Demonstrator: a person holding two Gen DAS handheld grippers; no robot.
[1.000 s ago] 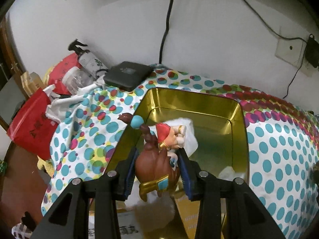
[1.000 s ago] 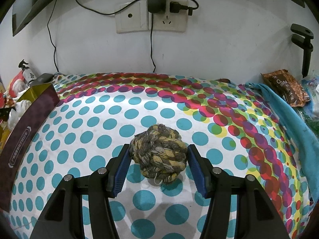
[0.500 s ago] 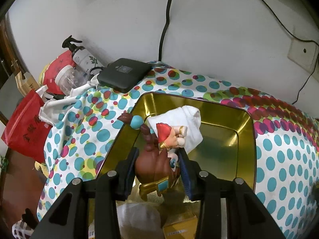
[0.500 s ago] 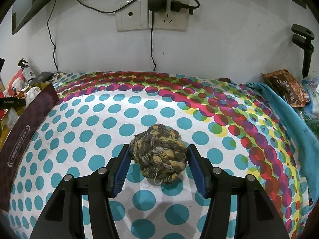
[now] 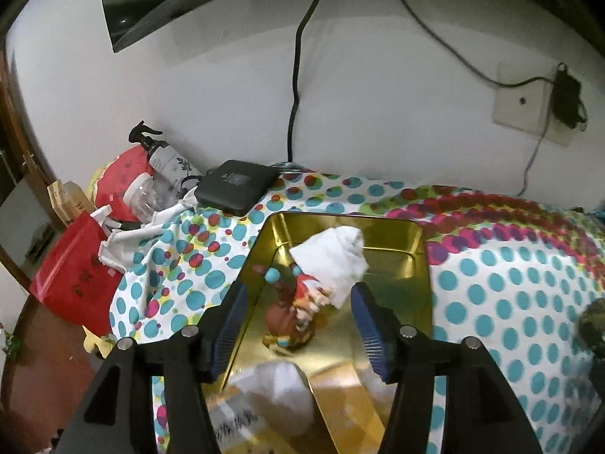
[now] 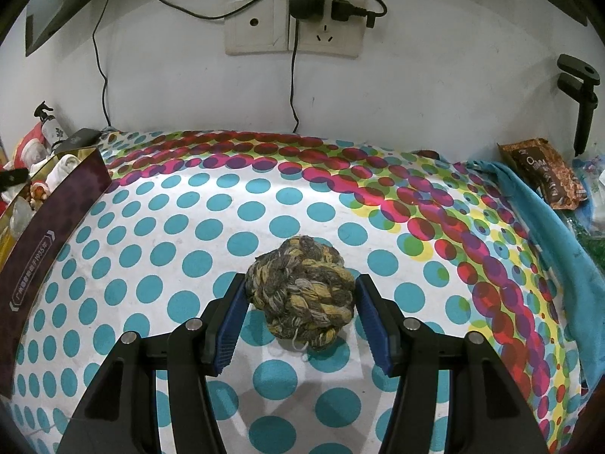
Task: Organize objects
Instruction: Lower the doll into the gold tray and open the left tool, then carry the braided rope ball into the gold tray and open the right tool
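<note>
- Dotted tablecloth (image 6: 264,204) fills both views under a white wall.
- Left of frame, left wrist view — gold tin (image 5: 412,234) holds a white cloth (image 5: 336,257) and a figurine (image 5: 293,316).
- Left gripper (image 5: 297,321) is opening; figurine lies free between its pads.
- Centre, right wrist view — right gripper (image 6: 300,319) clamps the rope ball (image 6: 300,295) on the cloth.

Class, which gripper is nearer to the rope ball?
Right. The right gripper brackets the rope ball; the left gripper, jaws opening, hangs over the gold tin, ball far aside.
</note>
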